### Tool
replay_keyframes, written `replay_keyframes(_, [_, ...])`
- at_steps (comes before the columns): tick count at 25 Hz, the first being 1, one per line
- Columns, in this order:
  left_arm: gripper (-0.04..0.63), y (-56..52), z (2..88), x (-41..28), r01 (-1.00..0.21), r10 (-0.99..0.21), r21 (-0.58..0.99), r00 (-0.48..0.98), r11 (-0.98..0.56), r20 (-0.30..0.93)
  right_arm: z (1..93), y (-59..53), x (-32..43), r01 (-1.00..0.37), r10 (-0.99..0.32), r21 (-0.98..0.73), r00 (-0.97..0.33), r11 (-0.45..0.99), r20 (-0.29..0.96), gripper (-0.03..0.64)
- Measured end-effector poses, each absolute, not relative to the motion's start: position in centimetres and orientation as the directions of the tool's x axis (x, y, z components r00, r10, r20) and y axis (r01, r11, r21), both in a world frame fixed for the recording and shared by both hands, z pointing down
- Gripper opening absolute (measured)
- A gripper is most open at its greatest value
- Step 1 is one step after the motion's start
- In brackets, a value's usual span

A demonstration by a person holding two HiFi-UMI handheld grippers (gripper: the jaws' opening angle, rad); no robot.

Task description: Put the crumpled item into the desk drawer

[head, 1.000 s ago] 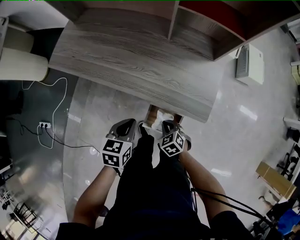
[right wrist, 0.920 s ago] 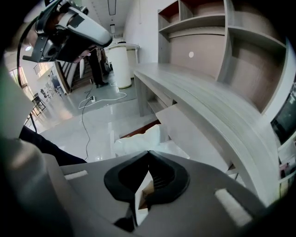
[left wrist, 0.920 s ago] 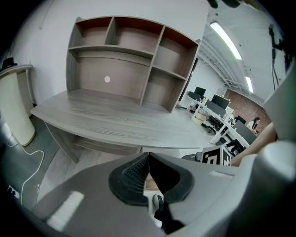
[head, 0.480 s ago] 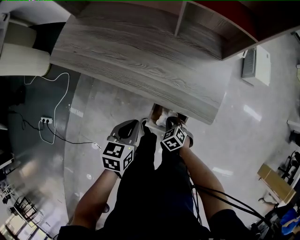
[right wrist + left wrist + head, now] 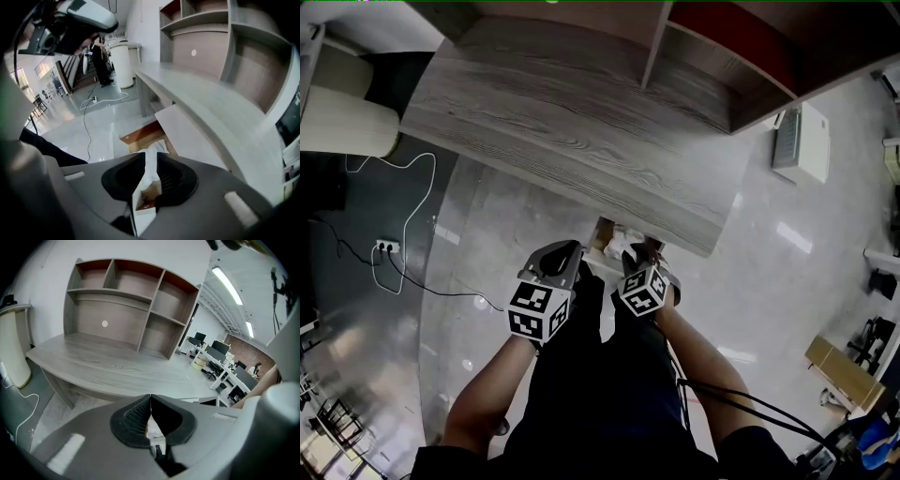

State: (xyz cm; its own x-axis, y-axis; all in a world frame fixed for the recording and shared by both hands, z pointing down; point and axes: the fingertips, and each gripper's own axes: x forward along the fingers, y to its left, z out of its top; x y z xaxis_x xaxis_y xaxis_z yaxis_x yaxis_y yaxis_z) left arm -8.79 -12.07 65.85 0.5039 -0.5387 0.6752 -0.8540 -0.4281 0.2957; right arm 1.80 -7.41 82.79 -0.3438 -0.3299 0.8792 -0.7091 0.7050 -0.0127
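Right tongs [image 5: 151, 158] gripping crumpled item [image 5: 154, 146], open drawer [image 5: 138, 135] under desk [image 5: 201, 96]

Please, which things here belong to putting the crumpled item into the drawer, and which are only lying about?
For the job: white crumpled item, gripped by the right gripper; open brown-floored desk drawer; grey wood-grain desk.
Only lying about: white power strip with its cable; cream cylindrical post; brown cardboard box.
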Motion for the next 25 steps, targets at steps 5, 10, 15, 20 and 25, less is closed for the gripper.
replay_keyframes(5, [0.005,-13.1,63.4,-7.6,-0.846,-0.567,0.284,0.517,-0.450,0.641,75.5,-9.0,2.2,-0.769,-0.451,-0.042,-0.417,0.638,0.789,0.072])
replay_keyframes(10, [0.005,-16.1,59.1,-7.4,-0.848,-0.638,0.250,0.519,-0.467,0.569,68.4,-13.4,3.7,-0.815,-0.582,-0.022,-0.431,0.579,0.690,0.049])
replay_keyframes(15, [0.005,-18.7,53.4,-7.6,-0.860,-0.723,0.189,0.502,-0.474,0.475,59.8,-17.7,5.9,-0.856,-0.715,0.029,-0.412,0.516,0.565,0.038])
replay_keyframes(20, [0.005,-21.1,46.0,-7.5,-0.877,-0.816,0.126,0.478,-0.464,0.324,51.1,-20.8,8.2,-0.901,-0.831,0.050,-0.375,0.431,0.410,0.035])
replay_keyframes(25, [0.005,-22.2,39.5,-6.9,-0.875,-0.852,0.127,0.484,-0.468,0.196,43.0,-21.6,9.1,-0.916,-0.891,0.057,-0.369,0.397,0.263,0.032])
